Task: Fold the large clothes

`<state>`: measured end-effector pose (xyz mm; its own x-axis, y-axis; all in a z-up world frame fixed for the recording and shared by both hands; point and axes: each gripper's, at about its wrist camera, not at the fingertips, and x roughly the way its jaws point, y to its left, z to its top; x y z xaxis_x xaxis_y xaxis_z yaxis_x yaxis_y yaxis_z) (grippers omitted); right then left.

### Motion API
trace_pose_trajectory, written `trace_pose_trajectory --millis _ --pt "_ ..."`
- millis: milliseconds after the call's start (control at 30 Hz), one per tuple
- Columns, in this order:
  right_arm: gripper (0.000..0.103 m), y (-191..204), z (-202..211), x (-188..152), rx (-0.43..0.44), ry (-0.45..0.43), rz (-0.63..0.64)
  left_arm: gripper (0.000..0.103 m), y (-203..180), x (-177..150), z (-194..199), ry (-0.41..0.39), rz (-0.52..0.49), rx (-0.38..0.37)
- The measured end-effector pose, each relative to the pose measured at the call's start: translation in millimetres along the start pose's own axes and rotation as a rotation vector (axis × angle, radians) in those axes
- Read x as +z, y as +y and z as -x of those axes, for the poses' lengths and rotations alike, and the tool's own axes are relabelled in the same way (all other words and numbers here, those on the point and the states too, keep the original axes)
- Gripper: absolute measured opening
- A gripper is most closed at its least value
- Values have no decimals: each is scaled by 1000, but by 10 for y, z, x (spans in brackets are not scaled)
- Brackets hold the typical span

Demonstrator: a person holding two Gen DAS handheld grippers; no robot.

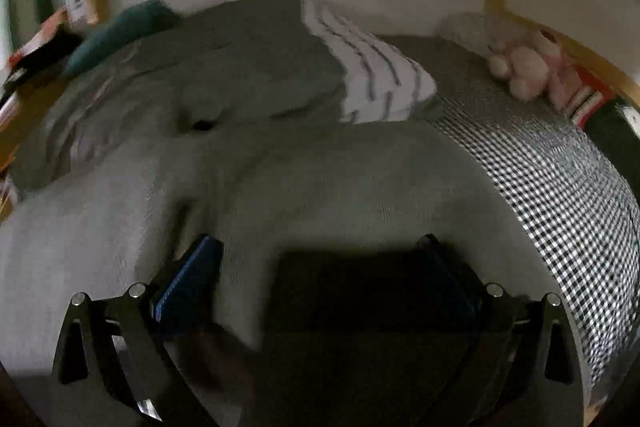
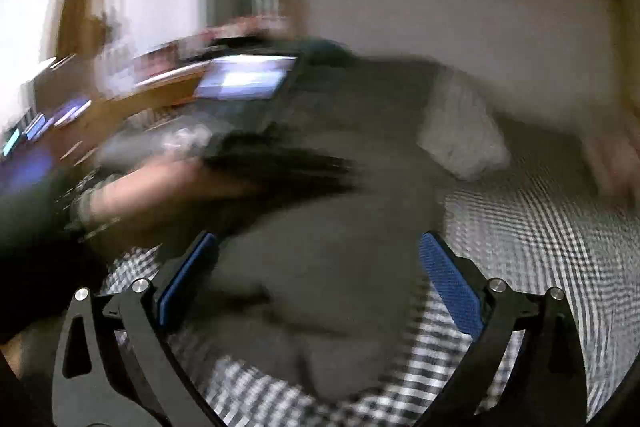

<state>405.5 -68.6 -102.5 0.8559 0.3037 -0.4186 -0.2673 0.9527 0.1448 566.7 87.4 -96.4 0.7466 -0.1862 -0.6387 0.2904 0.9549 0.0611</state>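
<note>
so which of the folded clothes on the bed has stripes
The white folded garment with dark stripes, lying against the back of the plain grey folded garment; the other grey cloth nearby shows no such white.

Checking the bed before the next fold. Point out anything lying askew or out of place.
The grey garment lies bunched in soft humps on the checked bedcover, not flat. Behind it, folded clothes sit stacked. Nothing else stands out; the right wrist view is blurred.

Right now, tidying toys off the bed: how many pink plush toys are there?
1: the pink plush toy sits at the bed's far right edge against the wooden frame. Others may be hidden under bedding.
</note>
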Motion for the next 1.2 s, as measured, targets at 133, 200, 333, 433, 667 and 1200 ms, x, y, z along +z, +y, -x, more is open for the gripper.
trace_pose_trajectory --millis 133,200,333,433,667,1200 --pt "99 -164 -532 -286 118 277 -73 98 280 -278 226 44 117 167" --pt "99 -66 -536 -386 96 309 -3 98 424 -459 243 42 177 200" --pt "99 76 -541 -548 49 355 93 99 588 -817 -84 133 315 12" --pt "100 47 -469 -541 53 382 121 99 809 -1090 -71 118 493 -121" --pt "96 -210 9 112 246 199 -29 99 858 -1189 18 124 512 -113" --pt "100 -458 -715 206 109 404 -174 99 321 -1105 492 40 332 -37"
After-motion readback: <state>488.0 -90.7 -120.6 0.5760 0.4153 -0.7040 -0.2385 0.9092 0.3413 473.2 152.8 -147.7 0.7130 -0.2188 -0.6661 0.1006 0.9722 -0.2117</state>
